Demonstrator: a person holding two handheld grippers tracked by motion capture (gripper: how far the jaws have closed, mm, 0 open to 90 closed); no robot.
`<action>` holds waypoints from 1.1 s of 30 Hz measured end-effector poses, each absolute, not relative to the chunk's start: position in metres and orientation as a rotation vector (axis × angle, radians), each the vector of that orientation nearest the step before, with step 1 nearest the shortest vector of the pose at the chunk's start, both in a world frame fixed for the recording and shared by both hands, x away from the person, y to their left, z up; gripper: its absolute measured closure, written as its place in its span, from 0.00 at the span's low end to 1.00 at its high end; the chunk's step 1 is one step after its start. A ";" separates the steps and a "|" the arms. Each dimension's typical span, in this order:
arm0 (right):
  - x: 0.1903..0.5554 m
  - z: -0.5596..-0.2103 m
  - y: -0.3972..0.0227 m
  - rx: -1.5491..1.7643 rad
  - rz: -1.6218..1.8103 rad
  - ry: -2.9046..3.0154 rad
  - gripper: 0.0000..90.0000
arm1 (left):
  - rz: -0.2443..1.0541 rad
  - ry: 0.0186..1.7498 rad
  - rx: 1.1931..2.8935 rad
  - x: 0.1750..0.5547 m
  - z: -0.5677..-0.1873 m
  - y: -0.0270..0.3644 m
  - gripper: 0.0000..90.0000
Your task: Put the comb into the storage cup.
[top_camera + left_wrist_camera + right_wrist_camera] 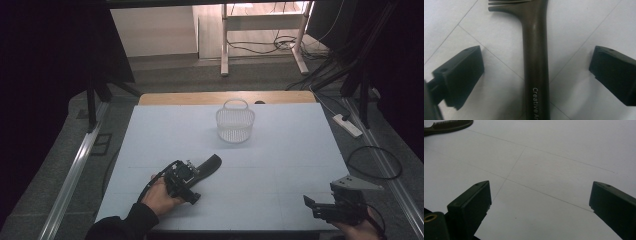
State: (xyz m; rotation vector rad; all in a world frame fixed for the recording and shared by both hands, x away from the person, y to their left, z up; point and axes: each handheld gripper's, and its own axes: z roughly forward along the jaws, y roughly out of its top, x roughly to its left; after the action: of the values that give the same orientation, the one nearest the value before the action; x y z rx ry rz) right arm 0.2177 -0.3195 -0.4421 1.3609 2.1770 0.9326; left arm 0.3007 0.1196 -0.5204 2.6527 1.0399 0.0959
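Looking at the comb: you have a dark brown comb (535, 62) under your left gripper (536, 72), a long smooth handle running straight up between the two black jaws
Comb handle: glossy, rounded, with pale lettering near its lower end that starts "Creative"; the rest is cut off by the frame edge
Comb head: at the top of the left gripper view the handle widens sideways into a row of fine teeth; in the right gripper view the toothed end (449, 125) shows at the far upper left
Comb place: it lies flat on the white table (280, 165), left of centre and near your edge, its free end (210, 165) pointing up and right toward the basket
Left gripper: your left gripper (182, 182) sits over the handle end; its jaws stand wide on either side of the handle, with bare table showing between each pad and the comb, so nothing is gripped
Right gripper: your right gripper (320, 206) rests at the near right corner of the table, well apart from the comb; its jaws (539, 202) stand wide open over bare white surface
Basket: a white perforated basket (235, 122) with a hoop handle stands upright toward the far side of the table, well apart from the comb
Table surface: white sheet with faint pencil-thin lines crossing it
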 end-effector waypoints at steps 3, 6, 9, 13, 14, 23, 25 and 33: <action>0.218 -0.442 -0.320 1.361 0.933 2.177 0.05 | 0.088 1.018 2.656 0.297 -0.517 0.118 0.19; 0.218 -0.442 -0.320 1.361 0.933 2.178 0.05 | 0.088 1.030 2.648 0.297 -0.513 0.119 0.28; 0.218 -0.442 -0.320 1.361 0.933 2.178 0.05 | 0.097 1.053 2.626 0.298 -0.511 0.123 0.43; 0.218 -0.442 -0.320 1.362 0.933 2.178 0.05 | 0.099 1.047 2.625 0.298 -0.510 0.126 0.56; 0.218 -0.442 -0.320 1.362 0.933 2.178 0.05 | 0.094 1.042 2.626 0.298 -0.510 0.126 0.60; 0.218 -0.442 -0.320 1.363 0.933 2.179 0.05 | 0.047 1.058 2.609 0.303 -0.509 0.131 0.81; 0.218 -0.442 -0.320 1.363 0.933 2.179 0.05 | 0.042 1.060 2.606 0.304 -0.509 0.132 0.81; 0.217 -0.442 -0.320 1.363 0.937 2.177 0.05 | 0.029 1.060 2.584 0.304 -0.507 0.135 0.81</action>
State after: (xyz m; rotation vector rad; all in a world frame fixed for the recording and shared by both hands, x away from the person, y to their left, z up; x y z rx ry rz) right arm 0.2175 -0.3204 -0.4419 1.3632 2.1769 0.9372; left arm 0.3044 0.1353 -0.5069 2.5837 1.0601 0.0293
